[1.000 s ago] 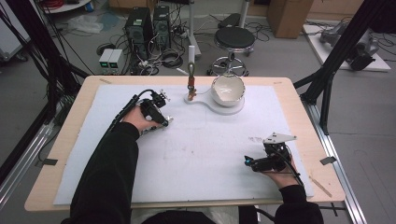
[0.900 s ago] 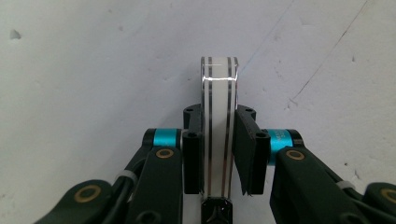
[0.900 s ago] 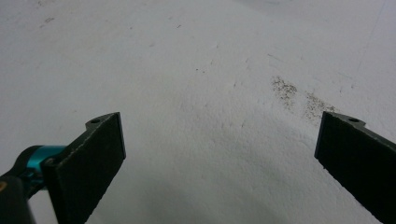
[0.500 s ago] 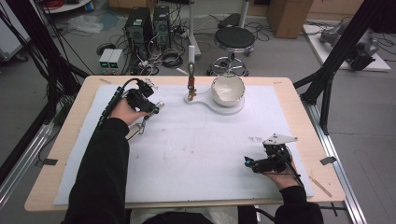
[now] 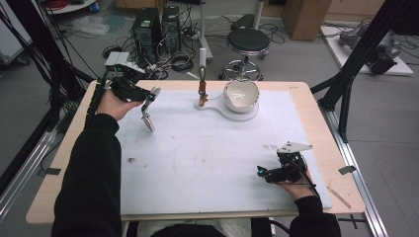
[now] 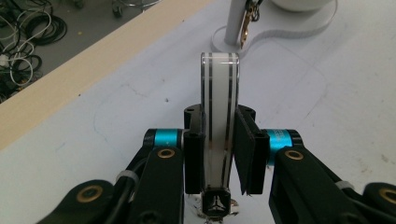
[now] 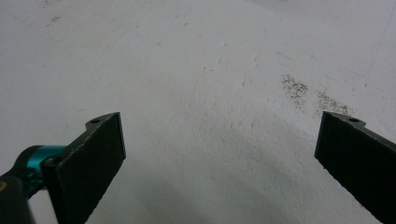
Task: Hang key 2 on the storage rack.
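Note:
My left gripper (image 5: 149, 97) is held above the far left of the white mat (image 5: 207, 163), shut on a flat white tool with dark stripes (image 5: 147, 121) whose lower end hangs down over the mat. In the left gripper view the jaws of the left gripper (image 6: 219, 135) clamp that striped tool (image 6: 219, 93) from both sides. My right gripper (image 5: 261, 173) rests low on the mat at the near right, open. In its own view the right gripper (image 7: 219, 154) has wide-apart pads with only bare mat between them.
A white bowl (image 5: 241, 94) sits on a white stand base (image 5: 247, 114) at the far middle, with a short post carrying a brown hanging piece (image 5: 202, 89) beside it. A speckled stain (image 7: 308, 93) marks the mat. A stool and computers stand on the floor beyond the table.
My left gripper has risen and moved left and away from me, carrying the striped tool with it. The right gripper has stayed where it was.

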Available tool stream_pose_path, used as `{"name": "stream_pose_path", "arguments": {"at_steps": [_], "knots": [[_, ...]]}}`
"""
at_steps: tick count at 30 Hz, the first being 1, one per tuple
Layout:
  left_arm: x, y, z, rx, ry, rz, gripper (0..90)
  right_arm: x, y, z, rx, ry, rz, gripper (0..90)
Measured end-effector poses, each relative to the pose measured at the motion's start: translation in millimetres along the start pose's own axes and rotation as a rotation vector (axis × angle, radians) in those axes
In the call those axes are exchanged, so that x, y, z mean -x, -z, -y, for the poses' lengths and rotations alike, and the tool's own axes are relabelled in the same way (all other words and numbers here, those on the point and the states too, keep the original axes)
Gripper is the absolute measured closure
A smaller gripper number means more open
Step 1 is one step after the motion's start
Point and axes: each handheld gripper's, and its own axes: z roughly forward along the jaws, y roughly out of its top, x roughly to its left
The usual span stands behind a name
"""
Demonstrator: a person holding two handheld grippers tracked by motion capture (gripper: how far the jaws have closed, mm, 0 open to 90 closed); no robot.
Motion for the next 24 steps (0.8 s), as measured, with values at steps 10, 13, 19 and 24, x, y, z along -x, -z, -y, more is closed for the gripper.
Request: {"name": "stream_pose_path", "arguments": {"at_steps": [10,13,19,24], "knots": [[-3.0,5.8,-23.5,0.088,-0.034,-0.052,74.8,0.4,-0.1,1.0,0.002,0.003,-0.001,0.9],[-1.5,8.3,-35.4,0.136,-0.061,-0.062,74.9,0.5,0.6,1.7,0.000,-0.003,0.001,0.9],[5.4,8.8,-61.9,0.214,-0.096,-0.124,74.9,1.1,1.6,2.9,0.001,-0.004,0.004,0.9],[8.7,5.1,-79.0,0.250,-0.108,-0.125,74.9,0.8,2.5,3.5,0.001,-0.008,0.003,0.9]]}}
